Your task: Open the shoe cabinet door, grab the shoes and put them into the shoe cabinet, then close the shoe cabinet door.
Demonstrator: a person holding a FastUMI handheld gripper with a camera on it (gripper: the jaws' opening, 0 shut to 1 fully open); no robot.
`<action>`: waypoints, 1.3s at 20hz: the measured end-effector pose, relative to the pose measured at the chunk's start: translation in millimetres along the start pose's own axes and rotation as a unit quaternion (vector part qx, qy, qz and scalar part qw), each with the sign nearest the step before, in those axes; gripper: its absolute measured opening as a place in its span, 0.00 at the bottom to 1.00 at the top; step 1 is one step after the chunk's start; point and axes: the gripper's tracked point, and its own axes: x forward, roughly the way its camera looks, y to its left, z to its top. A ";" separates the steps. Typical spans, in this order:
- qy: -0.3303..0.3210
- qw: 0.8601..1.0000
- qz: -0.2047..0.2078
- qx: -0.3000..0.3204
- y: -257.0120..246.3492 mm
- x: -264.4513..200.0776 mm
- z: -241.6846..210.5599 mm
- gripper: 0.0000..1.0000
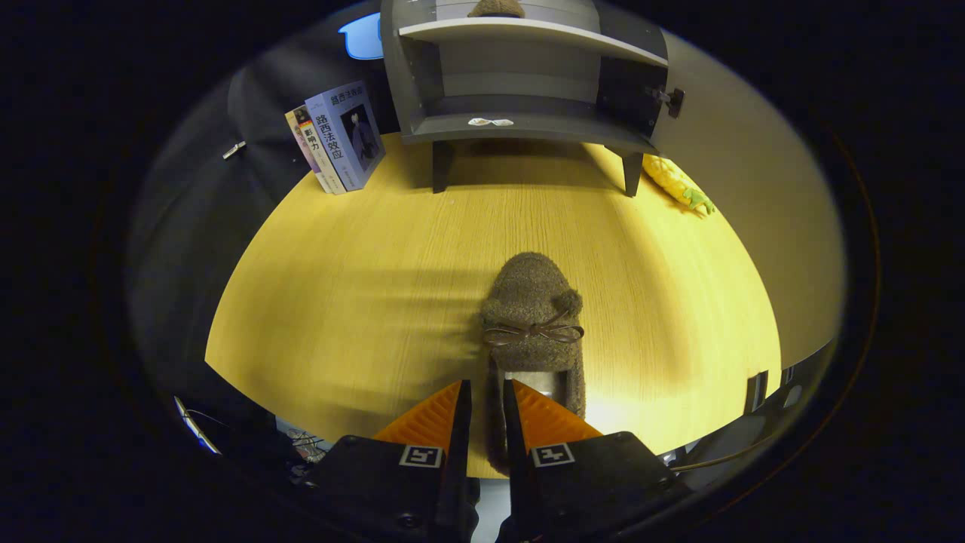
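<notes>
A brown fuzzy shoe (532, 302) with a thin bow lies lengthwise on the wooden table (354, 286), toe pointing away from me. My gripper (482, 394) is shut on the left wall of its heel opening; the wall shows as a narrow strip between the two fingers. Whether the shoe rests on the table or hangs just above it, I cannot tell. Beyond the shoe, at the far end of the table, stands the grey shoe cabinet (520, 124). Its door (632, 94) is swung open to the right. A second brown shoe (496, 7) sits on the upper shelf.
Some books (339, 136) lean left of the cabinet. A yellow pineapple toy (675, 182) lies by its right leg. A small white object (490, 121) rests on the cabinet's lower shelf. Bare tabletop stretches between the shoe and the cabinet.
</notes>
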 end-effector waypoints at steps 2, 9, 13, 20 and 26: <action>0.001 1.000 0.000 0.007 -2.7 15.9 -6.8 0.28; -0.048 0.999 -0.011 -0.002 -7.2 43.3 2.7 0.24; -0.084 0.996 -0.007 0.000 -6.6 57.0 18.1 0.23; -0.141 0.990 -0.012 -0.023 -7.9 73.0 43.0 0.24; -0.184 0.983 -0.011 0.000 -15.4 85.6 66.3 0.23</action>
